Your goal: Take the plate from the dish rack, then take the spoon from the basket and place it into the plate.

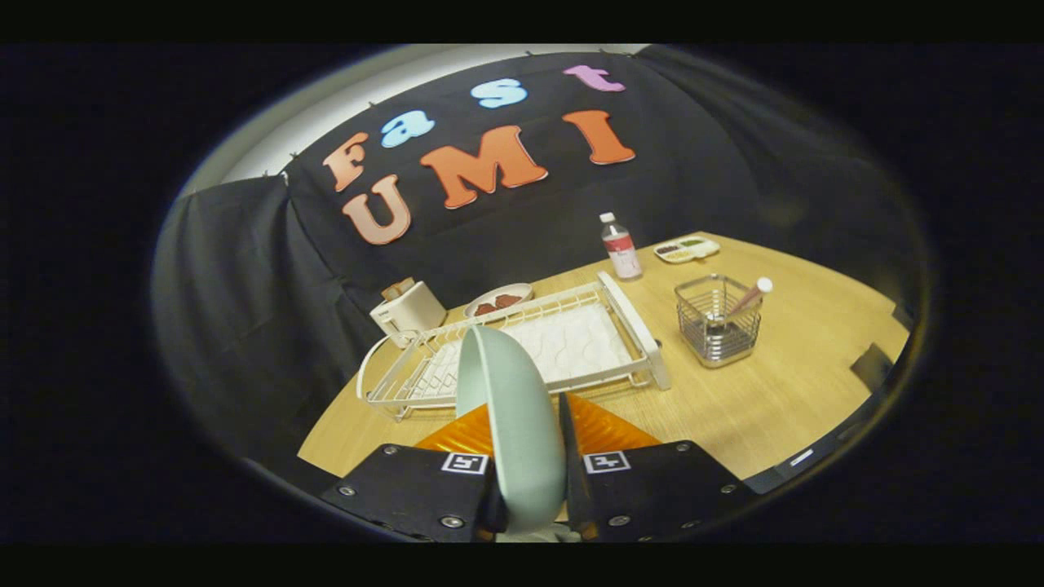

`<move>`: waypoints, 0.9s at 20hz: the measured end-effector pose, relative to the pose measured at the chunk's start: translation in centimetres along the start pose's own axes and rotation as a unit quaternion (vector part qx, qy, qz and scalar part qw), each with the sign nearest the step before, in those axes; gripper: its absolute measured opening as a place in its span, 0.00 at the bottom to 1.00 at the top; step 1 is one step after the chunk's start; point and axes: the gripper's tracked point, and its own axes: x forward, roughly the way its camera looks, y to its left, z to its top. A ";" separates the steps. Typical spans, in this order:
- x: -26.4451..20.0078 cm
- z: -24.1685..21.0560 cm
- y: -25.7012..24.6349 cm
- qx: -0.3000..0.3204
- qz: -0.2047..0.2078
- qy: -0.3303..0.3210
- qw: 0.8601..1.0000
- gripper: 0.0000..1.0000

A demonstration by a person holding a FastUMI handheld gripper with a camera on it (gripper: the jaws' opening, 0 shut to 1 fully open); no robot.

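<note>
We hold the plate (512,408) edge-on in the gripper (530,497), both fingers pressing its lower rim so that it stands upright between them, lifted clear of the dish rack (628,322). The rack sits just beyond the plate on the bench (758,408), with an orange mat (603,424) on the near side of the rack, under the plate. The spoon (746,300) stands in the wire basket (718,326) to the right of the rack, its handle leaning up and away from the rack. From the gripper, then, the spoon lies ahead and to the right. In our judgement the plate must first be laid flat near the rack, perhaps on the mat, before the gripper can swing right for the spoon.
</note>
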 end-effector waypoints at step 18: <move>3.9 -7.4 -5.0 0.151 -0.006 0.051 0.987 0.34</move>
